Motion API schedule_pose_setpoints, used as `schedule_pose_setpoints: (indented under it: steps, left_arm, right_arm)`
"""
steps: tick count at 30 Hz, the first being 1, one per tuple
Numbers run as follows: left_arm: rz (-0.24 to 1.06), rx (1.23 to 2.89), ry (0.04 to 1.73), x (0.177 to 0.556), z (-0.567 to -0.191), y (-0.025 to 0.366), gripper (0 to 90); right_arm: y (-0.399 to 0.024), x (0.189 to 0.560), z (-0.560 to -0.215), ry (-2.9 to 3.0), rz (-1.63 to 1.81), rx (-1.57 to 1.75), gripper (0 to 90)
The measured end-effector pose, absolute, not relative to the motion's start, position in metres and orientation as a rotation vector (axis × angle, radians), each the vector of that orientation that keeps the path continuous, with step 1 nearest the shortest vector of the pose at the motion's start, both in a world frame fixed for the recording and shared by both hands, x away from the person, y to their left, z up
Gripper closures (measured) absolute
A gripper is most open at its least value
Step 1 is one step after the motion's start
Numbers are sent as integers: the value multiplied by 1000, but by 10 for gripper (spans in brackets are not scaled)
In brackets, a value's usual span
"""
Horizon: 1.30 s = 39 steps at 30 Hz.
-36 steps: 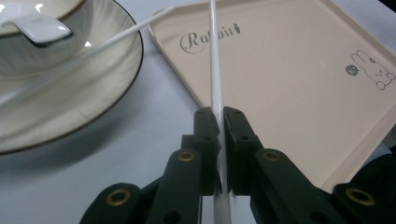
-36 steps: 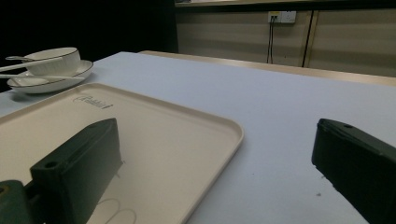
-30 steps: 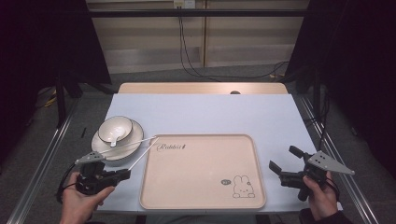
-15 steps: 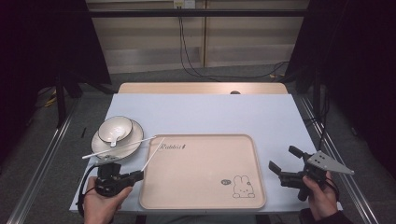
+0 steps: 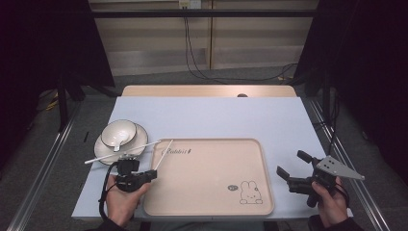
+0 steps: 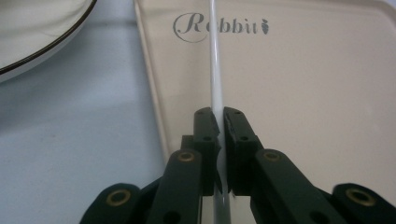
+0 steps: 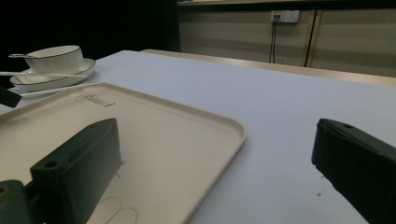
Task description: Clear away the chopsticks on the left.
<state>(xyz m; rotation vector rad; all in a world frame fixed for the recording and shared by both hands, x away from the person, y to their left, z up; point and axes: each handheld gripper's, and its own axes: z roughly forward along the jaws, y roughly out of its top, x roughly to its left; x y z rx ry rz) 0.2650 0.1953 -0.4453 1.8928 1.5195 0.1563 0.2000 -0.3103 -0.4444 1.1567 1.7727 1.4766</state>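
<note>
1. Left claw (image 5: 153, 172) is clamping a white chopstick (image 6: 215, 70) near its lower end, at the left edge of the tray (image 5: 211, 197); the stick is angling up past that edge toward the "Rabbit" print.
2. Right claw (image 5: 292, 166) is sitting with jaws wide apart, holding nothing, just off the tray's right edge over the surface (image 5: 216, 118).
3. Probably placing the chopstick in the tray: keep the grip square, lower flat, release gently.
4. Second chopstick (image 5: 120, 152) is lying left of the tray, across the plate (image 5: 102, 151).
5. Bowl (image 5: 118, 132) on that plate is holding a spoon (image 5: 117, 143); tray is otherwise carrying nothing.
</note>
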Motion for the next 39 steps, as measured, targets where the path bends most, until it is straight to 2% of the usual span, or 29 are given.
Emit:
schedule_pose_setpoints:
  steps: [12, 27, 34, 36, 39]
  left_arm:
    - [129, 1916, 1569, 274, -462, 186, 844]
    - [106, 1892, 1572, 275, -463, 183, 829]
    - [123, 1912, 1480, 275, -460, 187, 709]
    - [109, 1912, 1421, 275, -457, 190, 631]
    - [171, 1923, 1329, 272, -453, 195, 479]
  right_arm:
    - [-311, 198, -444, 1787, 1470, 1148, 13]
    - [-310, 199, -445, 1788, 1465, 1147, 14]
    - [-310, 198, -444, 1786, 1474, 1152, 14]
    - [-310, 198, -444, 1788, 1473, 1148, 14]
    - [-310, 198, -444, 1785, 1475, 1150, 14]
